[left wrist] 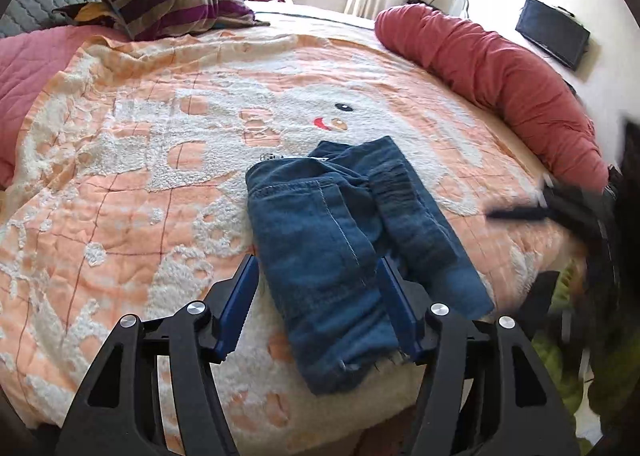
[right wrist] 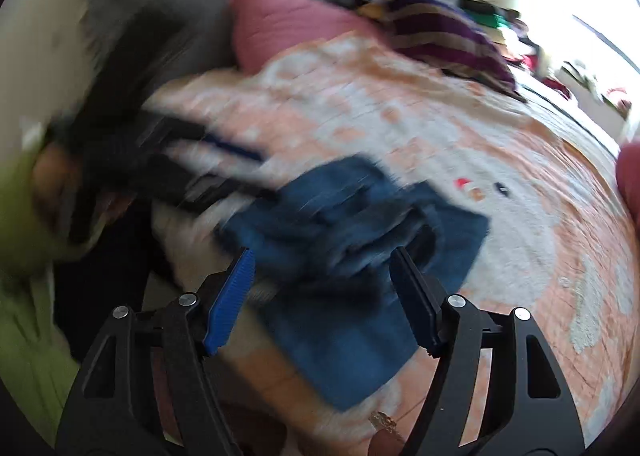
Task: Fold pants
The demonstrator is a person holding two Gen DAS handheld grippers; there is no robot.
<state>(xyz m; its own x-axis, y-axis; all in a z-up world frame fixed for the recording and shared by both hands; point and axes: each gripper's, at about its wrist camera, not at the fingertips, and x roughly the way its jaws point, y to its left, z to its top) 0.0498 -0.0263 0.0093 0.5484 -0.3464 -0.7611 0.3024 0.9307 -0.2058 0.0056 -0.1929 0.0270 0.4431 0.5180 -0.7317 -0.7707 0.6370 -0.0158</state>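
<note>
Both the left gripper (left wrist: 316, 292) and right gripper (right wrist: 324, 288) are hovering spread wide over the folded blue denim pants (left wrist: 344, 240) lying near the front edge of the orange-and-white fleecy bedspread (left wrist: 132, 160). Farther back, a striped purple pillow (left wrist: 168, 2) and a long red bolster (left wrist: 500, 80) are resting (right view blurred).

No readable text, labels, brands or numbers in either view. Closest candidate is a small white tag at the far edge of the folded pants (left wrist: 344, 224), toward the snowman face on the blanket (left wrist: 120, 160), but nothing on it resolves, so possibly blank. Right wrist view is motion-blurred, so any print there is unreadable.
</note>
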